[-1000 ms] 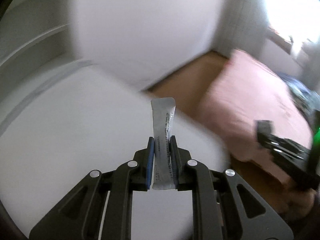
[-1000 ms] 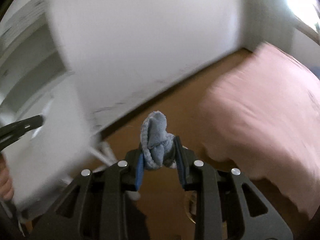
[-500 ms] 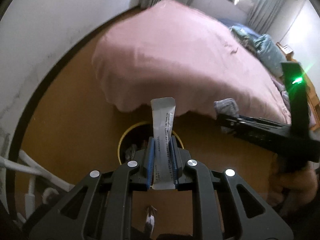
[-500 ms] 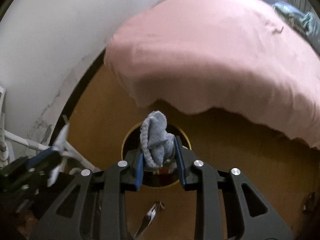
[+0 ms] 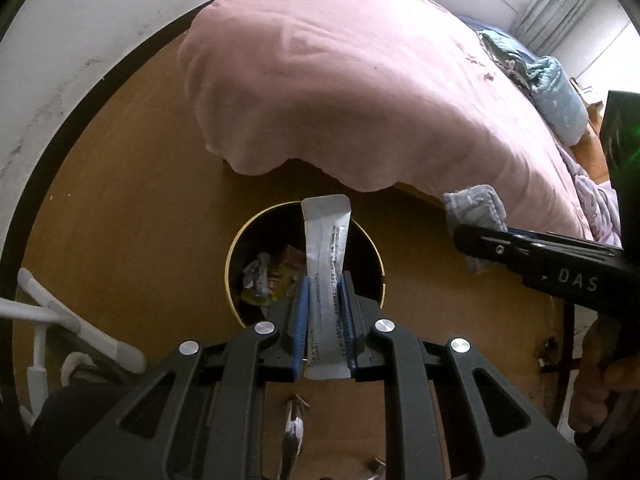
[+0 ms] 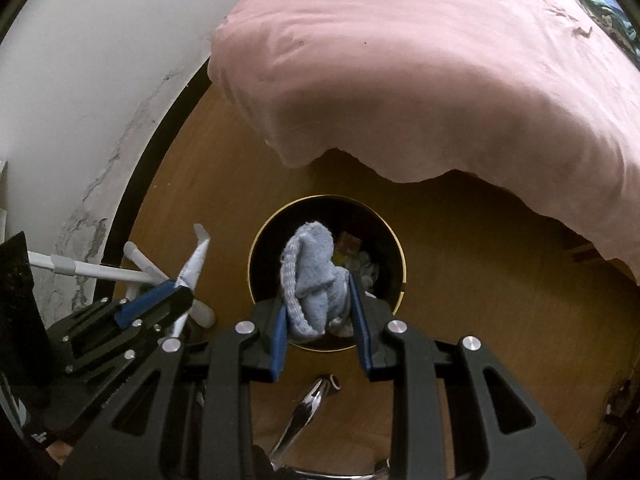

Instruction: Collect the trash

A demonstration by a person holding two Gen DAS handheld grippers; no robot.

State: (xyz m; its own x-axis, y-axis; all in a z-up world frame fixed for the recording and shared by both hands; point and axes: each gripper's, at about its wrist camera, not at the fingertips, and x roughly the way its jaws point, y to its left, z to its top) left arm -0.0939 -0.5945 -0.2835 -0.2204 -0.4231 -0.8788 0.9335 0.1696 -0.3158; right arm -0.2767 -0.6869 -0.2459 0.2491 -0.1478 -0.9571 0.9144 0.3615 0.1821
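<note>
1. now both grippers hang over the waste bin (image 5: pixel 236 258), where a second ago their cameras showed only a blurred white wall and part of the pink bed; half a second ago the bin was smaller and lower in each view. that puts the task, i judge, at the drop-off stage.
2. left gripper (image 5: pixel 326 308): clamped tight on a white sachet (image 5: pixel 326 248), as in the earlier frames. the sachet stands up between the blue pads, its top reaching over the far rim of the bin.
3. right gripper (image 6: pixel 320 308): closed on a grey-blue sock (image 6: pixel 310 276), grip unchanged. the sock is bunched up, with a ribbed cuff curling down the left side, and sits over the bin's mouth.
4. the sachet is flat and stiff, with small printed text along one edge and a folded top.
5. inside the bin lie crumpled wrappers (image 5: pixel 266 280), so some trash is already collected.
6. beyond the bin, the pink bedspread (image 6: pixel 440 80) hangs above the wooden floor (image 5: pixel 120 200).
</note>
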